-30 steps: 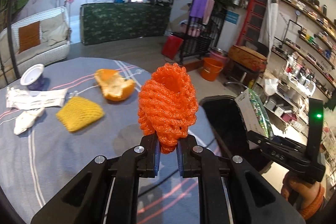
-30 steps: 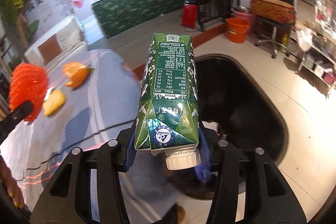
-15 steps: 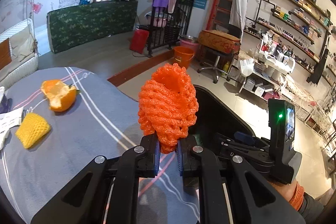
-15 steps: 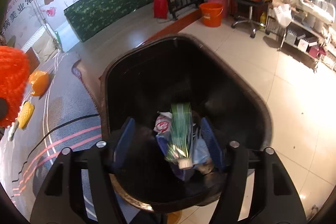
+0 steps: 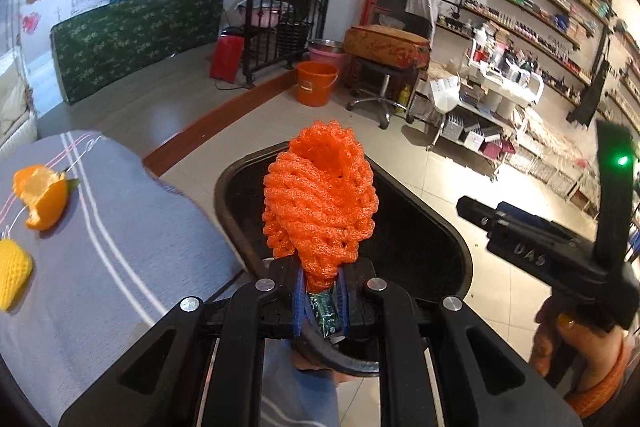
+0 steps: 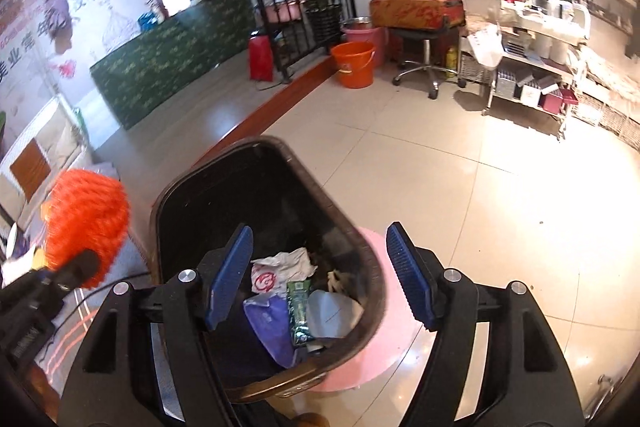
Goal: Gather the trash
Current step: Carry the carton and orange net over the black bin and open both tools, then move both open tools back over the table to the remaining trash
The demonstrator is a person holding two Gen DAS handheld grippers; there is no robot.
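My left gripper (image 5: 320, 285) is shut on an orange foam fruit net (image 5: 320, 203), held over the near rim of the black trash bin (image 5: 424, 239). The same orange foam fruit net (image 6: 86, 223) shows at the left of the right wrist view. My right gripper (image 6: 320, 267) hangs above the black trash bin (image 6: 192, 195), its jaws opening with nothing between them. A green carton (image 6: 300, 307) lies inside the bin among paper and plastic scraps. The other hand-held gripper (image 5: 540, 251) and a hand (image 5: 576, 343) sit at the right of the left wrist view.
On the grey striped tablecloth (image 5: 120, 247) at left lie an orange peel (image 5: 42, 197) and a yellow foam net (image 5: 12, 279). Beyond the bin are tiled floor, an orange bucket (image 5: 316, 83), a stool (image 5: 380, 83) and wire shelving (image 5: 480, 107).
The green carton left my right gripper and dropped into the bin; the jaws spread wider. My left gripper carried the orange net from above the table to over the bin.
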